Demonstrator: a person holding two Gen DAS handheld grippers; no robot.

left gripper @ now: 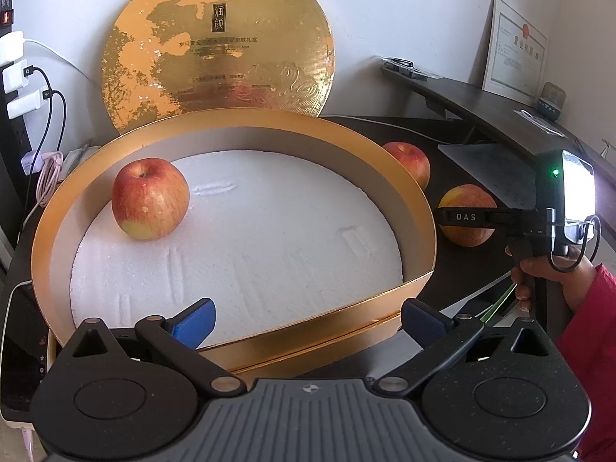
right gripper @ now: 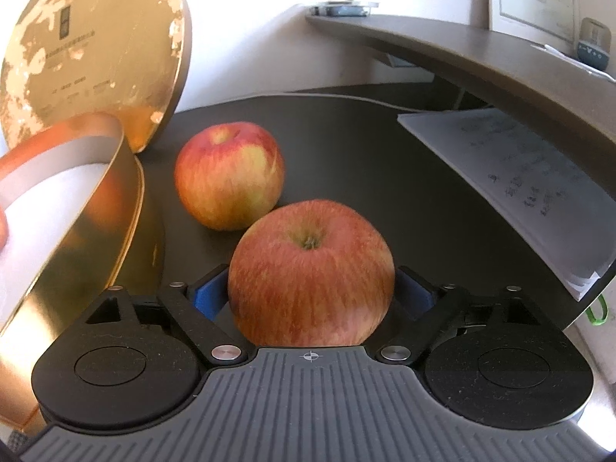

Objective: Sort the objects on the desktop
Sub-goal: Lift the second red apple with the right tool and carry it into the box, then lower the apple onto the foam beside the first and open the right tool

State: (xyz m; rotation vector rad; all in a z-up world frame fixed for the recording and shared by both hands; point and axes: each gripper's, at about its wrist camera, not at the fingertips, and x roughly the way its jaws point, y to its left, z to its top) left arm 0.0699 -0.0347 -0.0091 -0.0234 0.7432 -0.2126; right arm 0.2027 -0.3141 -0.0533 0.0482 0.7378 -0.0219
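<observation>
Desk (right gripper: 365, 146) in black below white wall (left gripper: 385, 19); left gripper (left gripper: 308, 317) jaws apart; right gripper (right gripper: 311, 292) jaws flank an apple (right gripper: 311, 265), grip unclear.

Likely an office, dark desk (right gripper: 346, 146), framed certificate (left gripper: 514, 46) on shelf (left gripper: 481, 109), printed papers (right gripper: 512, 177), chargers (left gripper: 17, 77)

Bright daylight, lid (left gripper: 217, 44) glare, fisheye-bent edges, apples slightly soft.

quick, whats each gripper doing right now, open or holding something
Left gripper: open, nothing between its fingers, hovering at the near rim of the gold box.
Right gripper: around an apple on the desk; whether the pads press it cannot be told.
</observation>
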